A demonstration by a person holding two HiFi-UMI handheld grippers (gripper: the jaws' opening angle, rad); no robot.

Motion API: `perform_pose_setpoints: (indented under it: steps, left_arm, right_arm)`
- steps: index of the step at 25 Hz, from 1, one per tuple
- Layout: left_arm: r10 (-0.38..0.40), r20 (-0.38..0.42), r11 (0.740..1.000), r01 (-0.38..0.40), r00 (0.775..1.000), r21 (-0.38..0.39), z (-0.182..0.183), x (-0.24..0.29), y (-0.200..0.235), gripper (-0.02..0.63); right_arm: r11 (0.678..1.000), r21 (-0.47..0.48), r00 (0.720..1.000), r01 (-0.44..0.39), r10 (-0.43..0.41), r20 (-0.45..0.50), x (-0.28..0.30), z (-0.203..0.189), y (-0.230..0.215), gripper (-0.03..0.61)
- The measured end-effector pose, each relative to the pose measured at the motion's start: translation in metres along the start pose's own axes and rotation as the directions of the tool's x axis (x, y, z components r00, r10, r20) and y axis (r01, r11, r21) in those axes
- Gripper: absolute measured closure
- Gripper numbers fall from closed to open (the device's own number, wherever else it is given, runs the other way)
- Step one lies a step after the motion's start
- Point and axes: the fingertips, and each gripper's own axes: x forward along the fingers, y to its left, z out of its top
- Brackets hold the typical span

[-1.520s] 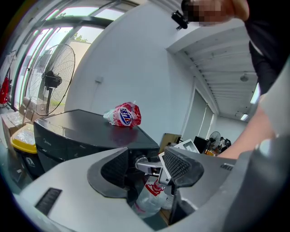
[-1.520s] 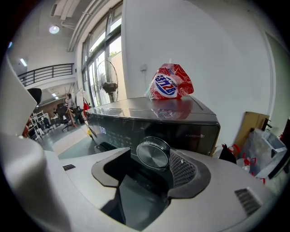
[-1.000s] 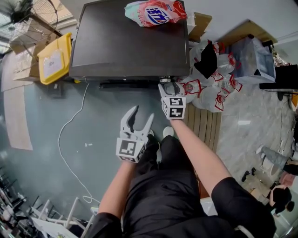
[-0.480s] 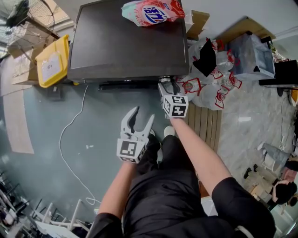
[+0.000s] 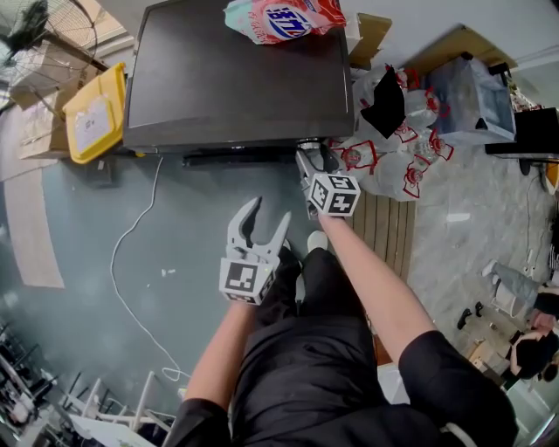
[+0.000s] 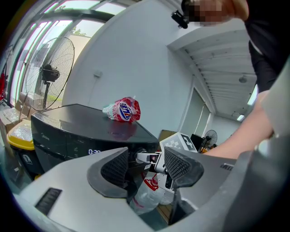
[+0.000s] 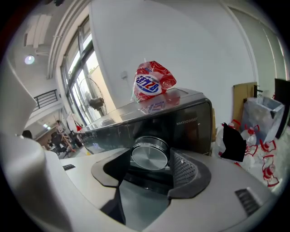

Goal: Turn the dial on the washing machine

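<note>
Closest to the camera, the head view looks down on a person in black clothing with both bare forearms stretched forward. The left gripper (image 5: 267, 215) hangs above the grey floor, well short of the washing machine (image 5: 236, 79). Its own view shows the left gripper (image 6: 145, 168) with its jaws spread wide and nothing held. Only the machine front and some plastic bottles show far off through the gap.

Further forward, the right gripper (image 5: 311, 159) reaches the machine's front edge near its right corner, with its marker cube (image 5: 335, 194) tilted. In the right gripper view, the right gripper (image 7: 150, 173) has its jaws closed in on the dial (image 7: 149, 157). The dial is a round brushed-metal knob on the dark glossy control panel, and it sits squarely between the two jaws. The ribbed pad (image 7: 183, 170) presses against its right rim.

Beyond the dial, a red, white and blue detergent bag (image 5: 284, 19) lies on the machine's flat dark lid. A yellow bin (image 5: 92, 113) stands beside the machine's left side, and a white cable (image 5: 131, 253) trails over the floor. White bags with red print (image 5: 393, 161) are heaped to the machine's right.
</note>
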Motion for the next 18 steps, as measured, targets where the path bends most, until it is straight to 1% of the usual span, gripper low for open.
perform_pose_setpoints:
  steps: [2, 3, 5, 6, 7, 10, 18]
  left_arm:
    - [0.001, 0.003, 1.000, -0.001, 1.000, -0.001, 0.001, 0.000, 0.000, 0.388]
    - [0.002, 0.005, 1.000, -0.002, 1.000, -0.002, 0.001, -0.001, -0.001, 0.388]
    - [0.007, 0.006, 1.000, -0.007, 1.000, -0.007, 0.002, -0.002, 0.000, 0.388]
    - [0.010, 0.006, 1.000, -0.010, 1.000, -0.011, 0.002, -0.003, 0.000, 0.388]
    - [0.013, 0.007, 1.000, -0.013, 1.000, -0.014, 0.001, -0.003, 0.000, 0.388]
    - [0.015, 0.011, 1.000, -0.015, 1.000, -0.015, -0.001, -0.005, 0.000, 0.388]
    - [0.021, 0.004, 1.000, -0.021, 1.000, -0.017, -0.004, -0.009, 0.002, 0.388]
  right_arm:
    - [0.998, -0.061, 1.000, 0.029, -0.029, -0.001, -0.003, -0.001, -0.001, 0.337]
    - [0.993, -0.109, 0.999, 0.052, -0.052, 0.002, -0.005, 0.001, -0.001, 0.334]
    - [0.968, -0.230, 0.995, 0.095, -0.094, 0.015, -0.008, 0.006, 0.003, 0.324]
    - [0.955, -0.280, 0.995, 0.102, -0.101, 0.017, -0.007, 0.007, 0.006, 0.324]
    - [0.945, -0.311, 0.995, 0.099, -0.100, 0.011, -0.007, 0.007, 0.010, 0.324]
    - [0.943, -0.321, 0.995, 0.089, -0.098, -0.012, -0.002, 0.003, 0.012, 0.324]
    - [0.940, -0.323, 0.993, 0.107, -0.118, -0.015, -0.002, 0.003, 0.009, 0.325]
